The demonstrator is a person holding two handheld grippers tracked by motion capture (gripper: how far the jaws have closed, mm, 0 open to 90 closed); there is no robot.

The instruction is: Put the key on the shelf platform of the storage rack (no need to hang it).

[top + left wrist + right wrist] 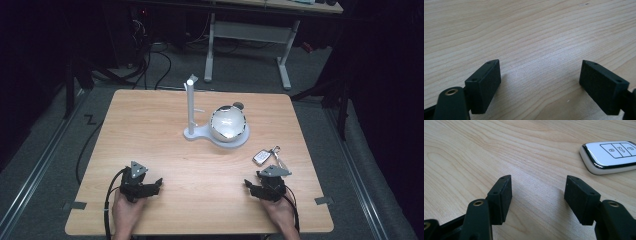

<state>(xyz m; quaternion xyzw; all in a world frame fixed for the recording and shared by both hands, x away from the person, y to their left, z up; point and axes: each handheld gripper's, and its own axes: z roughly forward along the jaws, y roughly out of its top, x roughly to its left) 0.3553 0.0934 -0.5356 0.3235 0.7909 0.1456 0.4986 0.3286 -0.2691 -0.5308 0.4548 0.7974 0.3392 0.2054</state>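
This looks like a lab or recording room set up for data capture, not a home. A plain wooden counter (pixel 150 125) stands alone on grey carpet (pixel 45 165) in a dark, black-walled space, with metal rails (pixel 35 172) running along the floor on either side and bundles of cables (pixel 150 57) trailing behind it. Beyond it stands a second desk (pixel 250 30) on a white frame, and tape marks (pixel 74 205) sit at the counter's near corners, as on a staged test bench.
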